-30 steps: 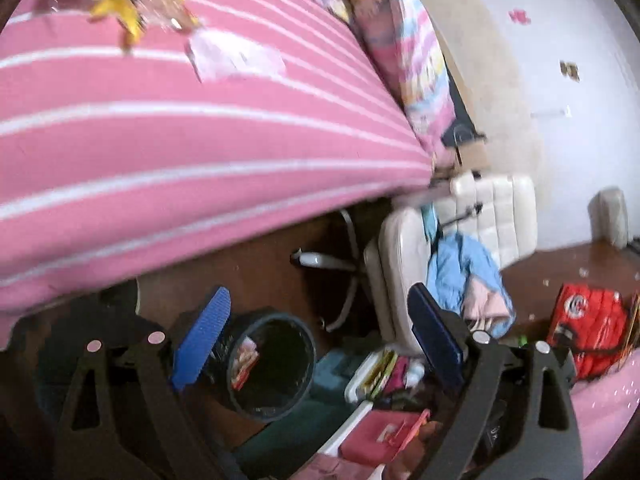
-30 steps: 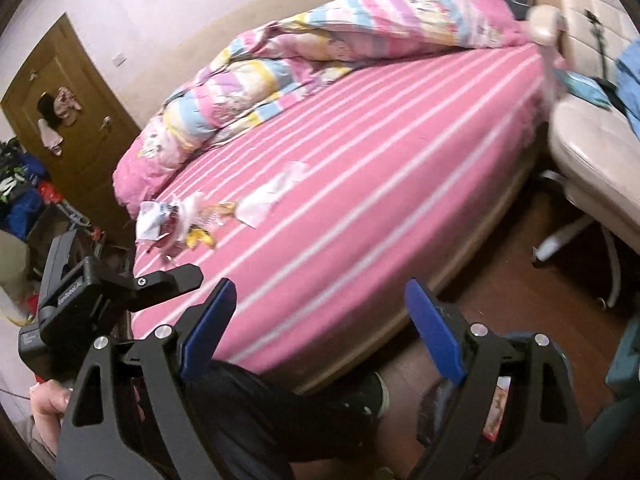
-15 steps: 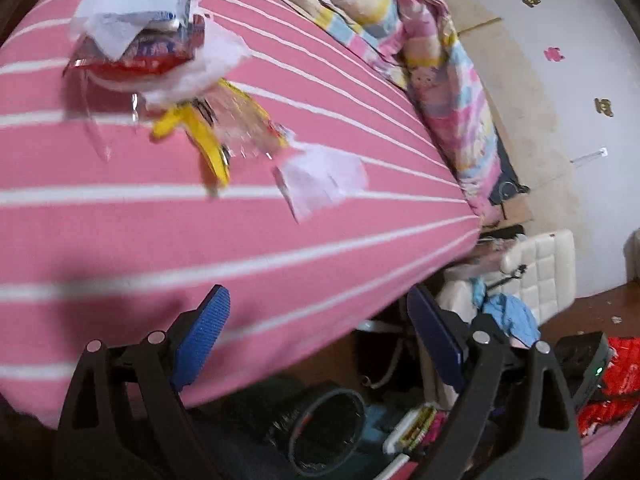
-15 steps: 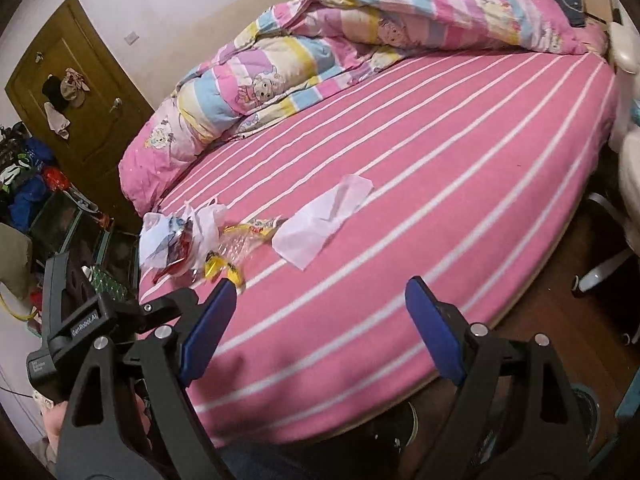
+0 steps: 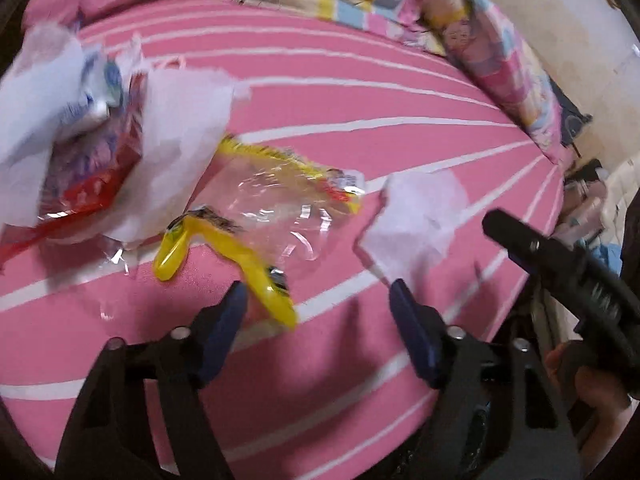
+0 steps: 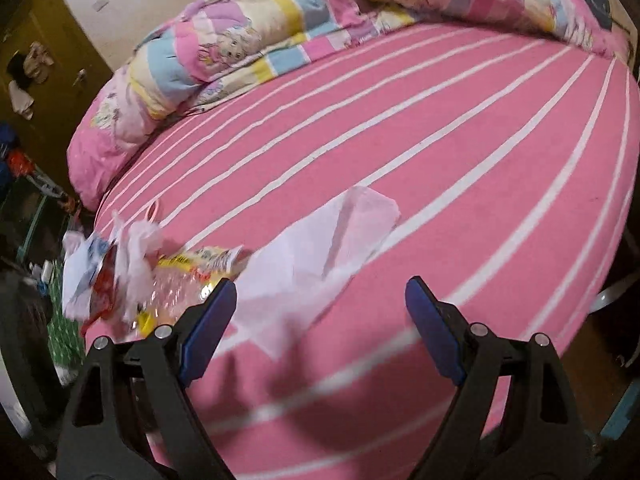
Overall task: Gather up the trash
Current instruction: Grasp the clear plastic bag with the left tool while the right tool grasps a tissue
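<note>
Yellow wrapper now lies just ahead of the closing left claw.

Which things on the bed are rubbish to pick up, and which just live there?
Rubbish: white tissue, clear yellow-edged wrapper, red packet, crumpled paper pile.
Just there: striped bedsheet, cartoon quilt, wooden door.

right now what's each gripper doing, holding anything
left gripper: closing, nothing gripped; yellow wrapper at its tips.
right gripper: open, empty, above white tissue.
</note>
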Demonstrator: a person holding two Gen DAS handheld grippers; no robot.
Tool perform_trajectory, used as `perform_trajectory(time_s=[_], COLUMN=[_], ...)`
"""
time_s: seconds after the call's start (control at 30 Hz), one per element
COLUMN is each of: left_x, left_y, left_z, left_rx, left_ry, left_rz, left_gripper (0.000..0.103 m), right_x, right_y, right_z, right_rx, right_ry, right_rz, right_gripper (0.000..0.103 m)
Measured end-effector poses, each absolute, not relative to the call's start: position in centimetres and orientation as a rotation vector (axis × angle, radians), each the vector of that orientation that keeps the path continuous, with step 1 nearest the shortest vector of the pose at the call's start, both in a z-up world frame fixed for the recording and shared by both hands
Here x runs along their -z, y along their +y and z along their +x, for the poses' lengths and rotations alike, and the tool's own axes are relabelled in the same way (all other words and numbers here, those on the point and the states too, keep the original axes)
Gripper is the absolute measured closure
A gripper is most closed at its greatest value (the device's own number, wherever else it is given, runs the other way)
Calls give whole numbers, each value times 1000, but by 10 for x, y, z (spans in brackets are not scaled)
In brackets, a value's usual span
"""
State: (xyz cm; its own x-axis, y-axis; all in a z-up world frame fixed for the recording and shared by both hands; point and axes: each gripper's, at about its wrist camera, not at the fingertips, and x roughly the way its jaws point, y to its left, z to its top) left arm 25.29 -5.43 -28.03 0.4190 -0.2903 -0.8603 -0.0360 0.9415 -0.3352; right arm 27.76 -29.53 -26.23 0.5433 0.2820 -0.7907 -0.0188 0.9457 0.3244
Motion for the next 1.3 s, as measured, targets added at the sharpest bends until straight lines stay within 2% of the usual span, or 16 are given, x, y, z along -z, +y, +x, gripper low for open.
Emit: perform_trajectory(time_s=[0.17,0.23,0.27,0.33,0.4,0.43,0.5,0.57,0.83,1.3], left_x=[296,297,298,300,301,301,300,298,282,222], left_y=[-45,-42,-39,-36,-35,-34,-35,-38,-44,-57], left_z=[268,271,272,271,270,268,267,265,248,204], left_rx=[134,132,127,123,126,128,135,148,197,251], left_ry=[1131,1118,1112,1106,1099,1091,1083,1067,1019,950], left_rz=[-362,-369,-374,-375,-369,-363,-365,-367,-391,-410], left_gripper=[46,57,62,77,84,87,89,92,92,92], right_x=[280,292,296,302,304,304,306,306,292,230], right_y=[-279,-271,-268,-265,-265,-266,-274,-278,-289,-316], right_z=[309,320,323,324,320,319,316,313,293,232], right_rx=[-178,-181,-184,-163,-141,-135,-124,-126,-147,-174], right_ry=[1016,1042,1053,1057,1033,1025,1008,1001,949,839], right_rz=[227,188,179,136,89,80,78,83,144,253], right_gripper=[17,22,34,45,61,65,88,102,102,102])
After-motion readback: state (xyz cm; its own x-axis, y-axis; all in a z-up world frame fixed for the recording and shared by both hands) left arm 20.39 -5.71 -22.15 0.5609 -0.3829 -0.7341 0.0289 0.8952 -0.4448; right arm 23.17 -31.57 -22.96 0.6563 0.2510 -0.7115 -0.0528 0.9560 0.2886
